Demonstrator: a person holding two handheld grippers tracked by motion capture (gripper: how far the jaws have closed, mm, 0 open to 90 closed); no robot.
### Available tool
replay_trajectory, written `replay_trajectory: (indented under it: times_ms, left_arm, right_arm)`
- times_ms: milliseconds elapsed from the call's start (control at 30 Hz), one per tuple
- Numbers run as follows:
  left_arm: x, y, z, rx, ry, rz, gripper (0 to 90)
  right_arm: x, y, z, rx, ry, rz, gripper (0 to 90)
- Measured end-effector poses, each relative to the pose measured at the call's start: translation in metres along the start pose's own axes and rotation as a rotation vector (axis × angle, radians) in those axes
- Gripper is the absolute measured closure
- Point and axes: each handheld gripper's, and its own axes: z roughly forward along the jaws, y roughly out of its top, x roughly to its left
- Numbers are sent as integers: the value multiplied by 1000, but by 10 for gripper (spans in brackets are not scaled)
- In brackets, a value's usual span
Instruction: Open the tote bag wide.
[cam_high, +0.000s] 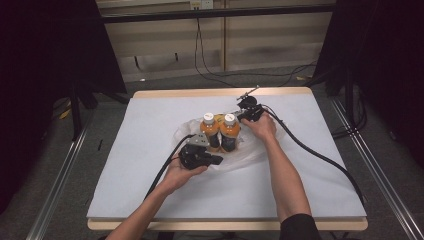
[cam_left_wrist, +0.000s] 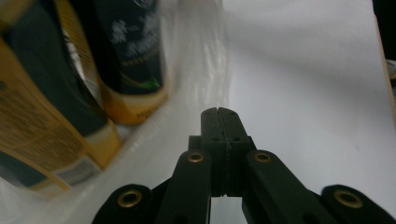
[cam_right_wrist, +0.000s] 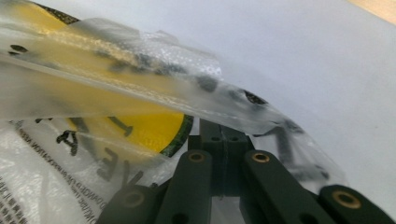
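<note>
I see a pale sheet covering the wooden-edged surface (cam_high: 150, 125). Dark curtains (cam_high: 45, 60) hang left and right. The grey floor (cam_high: 165, 82) carries loose black cables (cam_high: 210, 75) at the far side, below a beige panelled wall (cam_high: 165, 40).

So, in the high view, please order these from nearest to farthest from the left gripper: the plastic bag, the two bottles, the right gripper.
From the left gripper:
1. Plastic bag: right at its tips, spread under the bottles.
2. Two bottles: just behind, standing side by side; too close to rank apart.
3. Right gripper: farthest, at the bag's far right edge.
</note>
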Motion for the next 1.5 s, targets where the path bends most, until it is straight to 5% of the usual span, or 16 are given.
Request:
replay_trajectory:
  times_ms: [133,167,300,433,500,600,733,933,1000,1167,1233,1267,1400,1500]
  left_arm:
    - [9,4,3,-23,26,-24,900]
    - [15,6,4,-23,75,-25,899]
    - [19,10,6,-9,125,-27,900]
    - [16,9,21,89,161,19,900]
    - [10,4,33,162,153,66,900]
    - [3,-2,37,193,145,95,900]
    - [0,-4,31,228,83,82,900]
    - [-8,-10,23,239,44,112,900]
    - [-10,-13,20,244,26,106,900]
    - [-13,-18,18,215,7,96,900]
    - [-10,-19,16,210,-9,78,900]
    - [-9,-21,16,183,-17,66,900]
    - [-8,-21,16,179,-21,60,900]
    - [-11,-17,10,126,-33,52,900]
  right_arm:
    - [4,-1,-1,5,16,-21,900]
    - [5,-1,-2,10,19,-30,900]
    - [7,-1,-2,9,28,-32,900]
    - [7,-1,-2,10,34,-28,900]
    - [6,-1,-1,8,46,-32,900]
    - [2,1,2,-8,48,-13,900]
    - [0,3,6,-26,33,24,900]
    - [0,7,9,-32,-19,51,900]
    - [-1,9,10,-29,-50,97,900]
    - [4,14,11,0,-110,80,900]
    - [5,13,10,-1,-91,82,900]
    - [8,12,9,-17,-27,55,900]
    - [15,12,7,-17,2,36,900]
    - [18,11,-5,-35,22,8,900]
